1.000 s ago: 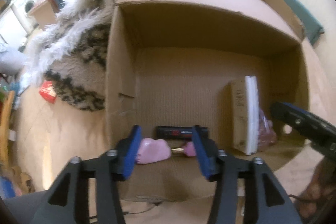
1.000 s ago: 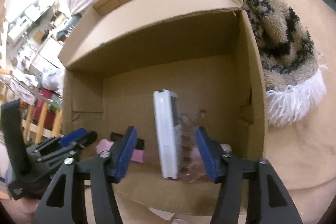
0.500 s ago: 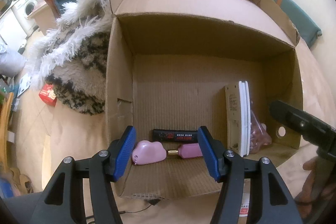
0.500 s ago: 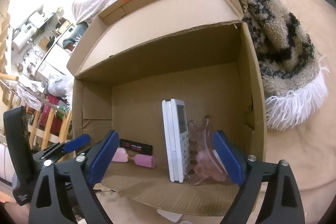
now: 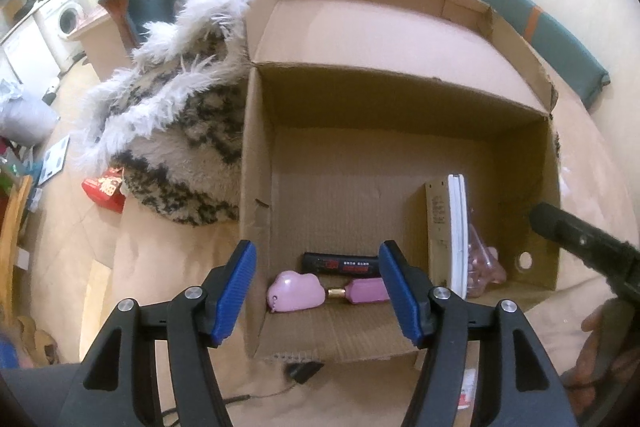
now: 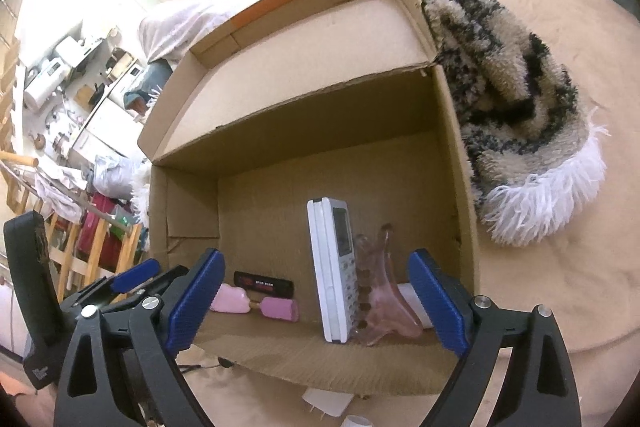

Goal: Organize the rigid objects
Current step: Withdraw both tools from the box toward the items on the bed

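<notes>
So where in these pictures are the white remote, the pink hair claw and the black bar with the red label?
white remote point(image 6: 335, 267): right wrist view, on its button face.
pink hair claw point(image 6: 382, 303): right wrist view, on its translucent body.
black bar point(image 5: 341, 264): left wrist view, on its red label.

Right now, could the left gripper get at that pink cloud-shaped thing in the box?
Probably yes. The left gripper is open and empty, and the pink cloud-shaped thing lies near the cardboard box's open front with nothing over it. The pink tube beside it might get nudged.
</notes>
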Demonstrator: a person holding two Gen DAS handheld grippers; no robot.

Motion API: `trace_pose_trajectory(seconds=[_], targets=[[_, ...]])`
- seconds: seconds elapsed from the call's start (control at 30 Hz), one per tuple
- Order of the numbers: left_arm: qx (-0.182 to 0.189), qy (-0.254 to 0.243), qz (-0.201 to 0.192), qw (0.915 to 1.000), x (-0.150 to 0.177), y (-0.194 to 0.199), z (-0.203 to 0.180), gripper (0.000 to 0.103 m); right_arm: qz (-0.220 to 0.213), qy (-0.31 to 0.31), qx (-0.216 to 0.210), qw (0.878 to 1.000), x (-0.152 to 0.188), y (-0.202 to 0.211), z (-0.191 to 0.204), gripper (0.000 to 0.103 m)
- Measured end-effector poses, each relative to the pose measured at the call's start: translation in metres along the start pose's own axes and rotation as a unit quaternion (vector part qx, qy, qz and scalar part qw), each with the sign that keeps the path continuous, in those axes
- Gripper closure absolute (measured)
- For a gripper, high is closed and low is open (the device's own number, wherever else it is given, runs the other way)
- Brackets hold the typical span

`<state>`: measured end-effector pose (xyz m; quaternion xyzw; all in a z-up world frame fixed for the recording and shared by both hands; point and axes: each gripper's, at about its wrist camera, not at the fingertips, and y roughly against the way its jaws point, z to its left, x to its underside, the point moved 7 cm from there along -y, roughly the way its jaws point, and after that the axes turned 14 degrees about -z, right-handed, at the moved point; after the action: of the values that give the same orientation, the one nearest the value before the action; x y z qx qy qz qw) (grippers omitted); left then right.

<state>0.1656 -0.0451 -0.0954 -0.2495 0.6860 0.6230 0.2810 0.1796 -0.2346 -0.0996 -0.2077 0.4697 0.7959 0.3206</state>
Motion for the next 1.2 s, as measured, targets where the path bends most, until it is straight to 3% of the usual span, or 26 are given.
trace_pose_trajectory(seconds=[0.37,0.77,1.03,1.2], targets=[[-0.013,0.045,0.009,0.9988,0.015,0.027,0.023,0.037,-0.005,0.004,0.005,1.000,0.016,0.038,-0.002,0.004],[-0.033,0.055,0.020,0.9978,0.049,0.047,0.040,0.037,0.005,0.005,0.012,1.000,0.048,0.067,-0.001,0.004],[-0.054,0.044,0.035,0.9969,0.067,0.045,0.047,0.037,0.033,-0.015,-0.002,0.999,0.067,0.067,-0.003,0.004],[-0.071,0.060,0.058,0.9939,0.078,0.033,0.059,0.037,0.067,-0.020,0.023,0.997,0.081,0.058,-0.012,0.004]])
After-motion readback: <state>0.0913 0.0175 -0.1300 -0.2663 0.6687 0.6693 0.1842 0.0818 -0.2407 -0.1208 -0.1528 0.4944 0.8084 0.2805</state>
